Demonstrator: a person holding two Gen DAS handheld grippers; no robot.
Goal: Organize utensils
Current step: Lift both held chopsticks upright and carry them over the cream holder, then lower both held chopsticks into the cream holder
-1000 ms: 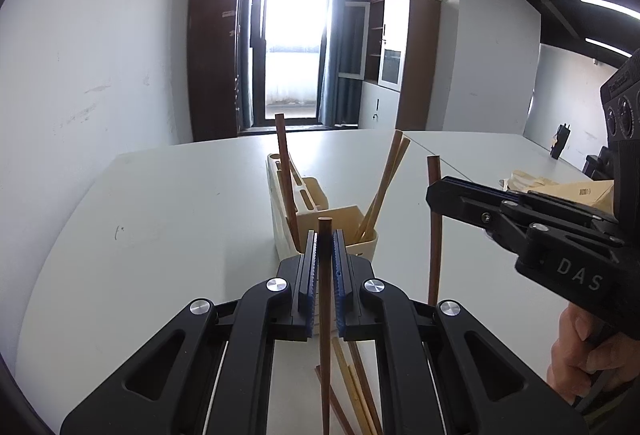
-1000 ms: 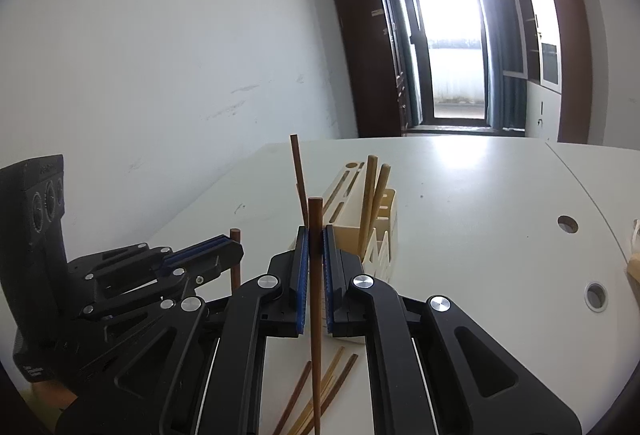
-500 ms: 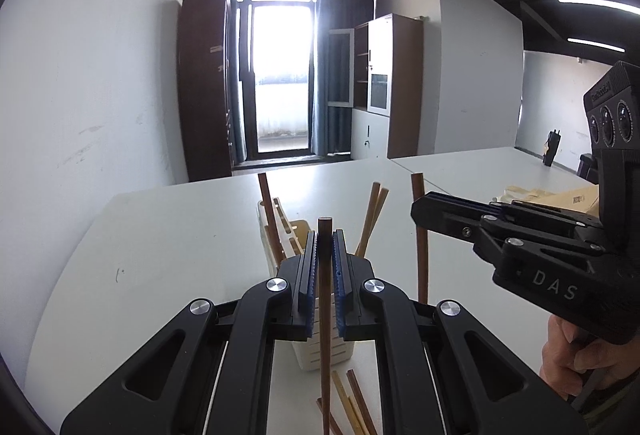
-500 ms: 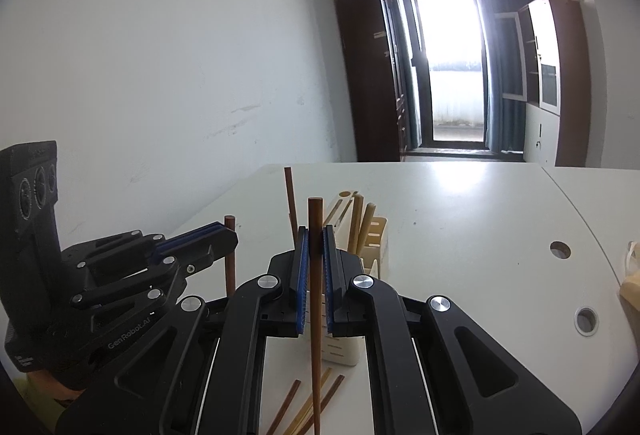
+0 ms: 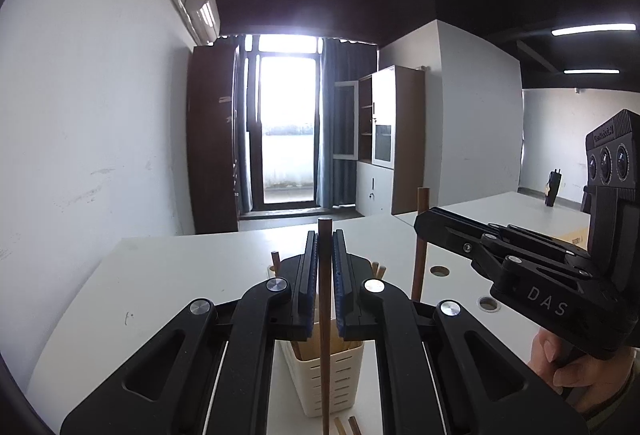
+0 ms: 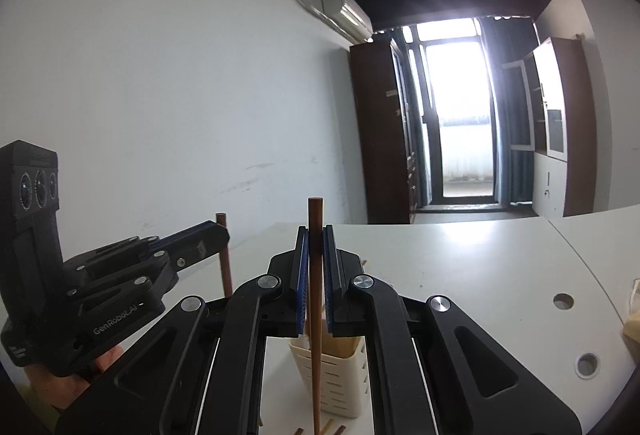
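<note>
**Two chopsticks up, holder below**

My left gripper is clamped on a dark brown chopstick, which stands upright between the blue pads with its blunt top poking out at twelve o'clock and its lower end running out of the picture at six. My right gripper is clamped the same way on a second brown chopstick, also upright. In the left view the right gripper shows at three o'clock with its stick hanging beneath; in the right view the left one sits at nine o'clock. The two are close together but apart.

Directly past both pairs of fingers, at six o'clock from the tips, stands the cream slotted holder on the white table. A few chopstick ends already stand in it; their tips peek out beside my left fingers. Loose chopsticks lie on the table just in front of the holder.

I judge this to be the carry-and-drop step: both sticks are lifted and poised near the holder, neither yet in it. Next I would need to bring each lower end over the open top, one hand at a time so the grippers do not knock, lower it inside, then release. The lower tips are out of sight, so aiming is the delicate part. The loose ones remain to be collected.
</note>
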